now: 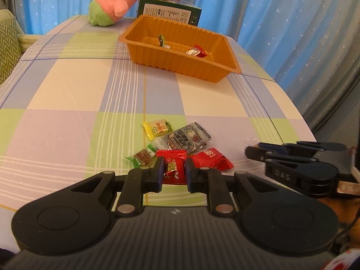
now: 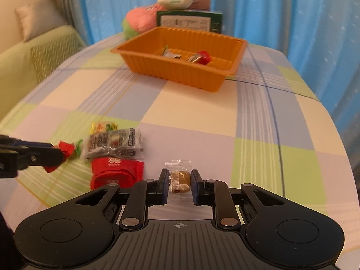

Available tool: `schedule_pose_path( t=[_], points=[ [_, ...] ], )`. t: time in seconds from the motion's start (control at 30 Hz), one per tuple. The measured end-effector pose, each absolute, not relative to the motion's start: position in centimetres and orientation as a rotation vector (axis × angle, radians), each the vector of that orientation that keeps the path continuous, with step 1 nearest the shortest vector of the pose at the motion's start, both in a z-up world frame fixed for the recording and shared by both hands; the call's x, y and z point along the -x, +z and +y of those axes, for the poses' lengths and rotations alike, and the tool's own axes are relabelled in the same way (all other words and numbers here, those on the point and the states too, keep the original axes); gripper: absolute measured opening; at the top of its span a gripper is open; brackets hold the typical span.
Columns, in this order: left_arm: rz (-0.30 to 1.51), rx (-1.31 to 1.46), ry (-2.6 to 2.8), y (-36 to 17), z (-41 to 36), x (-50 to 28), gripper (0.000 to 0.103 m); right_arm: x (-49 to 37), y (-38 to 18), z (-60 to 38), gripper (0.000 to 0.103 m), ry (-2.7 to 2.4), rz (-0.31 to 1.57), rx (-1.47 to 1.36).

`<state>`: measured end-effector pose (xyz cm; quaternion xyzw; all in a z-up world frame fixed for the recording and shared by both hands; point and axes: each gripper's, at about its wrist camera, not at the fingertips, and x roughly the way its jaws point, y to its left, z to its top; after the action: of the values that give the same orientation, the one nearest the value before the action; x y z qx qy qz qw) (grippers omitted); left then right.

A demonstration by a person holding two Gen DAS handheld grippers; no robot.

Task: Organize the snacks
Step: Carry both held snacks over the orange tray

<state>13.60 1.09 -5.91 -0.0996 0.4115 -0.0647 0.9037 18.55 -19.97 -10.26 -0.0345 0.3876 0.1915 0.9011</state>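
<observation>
Two snacks lay in orange tray (image 1: 180, 60). Left gripper (image 1: 174, 172) clenched red candy (image 1: 174, 168); right gripper (image 2: 180, 183) clenched clear-wrapped snack (image 2: 180, 180). Four wrappers loose on worktop (image 1: 78, 90).

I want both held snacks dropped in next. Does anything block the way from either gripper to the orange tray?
Nothing visible does: only bare tablecloth lies between the clear snack, the red snack and the tray.

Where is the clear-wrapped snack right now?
In the right wrist view, the clear-wrapped snack sits between the right tongs near the table's front edge, right of the red packet.
</observation>
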Motion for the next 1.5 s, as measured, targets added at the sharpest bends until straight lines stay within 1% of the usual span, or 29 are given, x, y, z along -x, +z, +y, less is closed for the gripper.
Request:
schedule_pose_path(
  t=[0.3, 1.0, 1.23, 1.5],
  points=[
    [0.814, 0.200, -0.134, -4.0, 0.9, -12.5, 0.017, -15.9, -7.2, -20.5, 0.020, 0.372, 0.782, -0.003],
    [0.767, 0.209, -0.153, -1.5, 1.1, -11.1, 0.017, -13.8, -4.7, -21.5, 0.020, 0.353, 0.751, -0.030],
    [0.750, 0.220, -0.170, -0.5, 1.3, -12.9, 0.017, -15.2, -3.9, -22.0, 0.020, 0.347, 0.741, -0.031],
    [0.701, 0.228, -0.176, 1.9, 2.6, -17.7, 0.017, -19.6, -2.0, -22.4, 0.020, 0.352, 0.721, -0.072]
  ],
)
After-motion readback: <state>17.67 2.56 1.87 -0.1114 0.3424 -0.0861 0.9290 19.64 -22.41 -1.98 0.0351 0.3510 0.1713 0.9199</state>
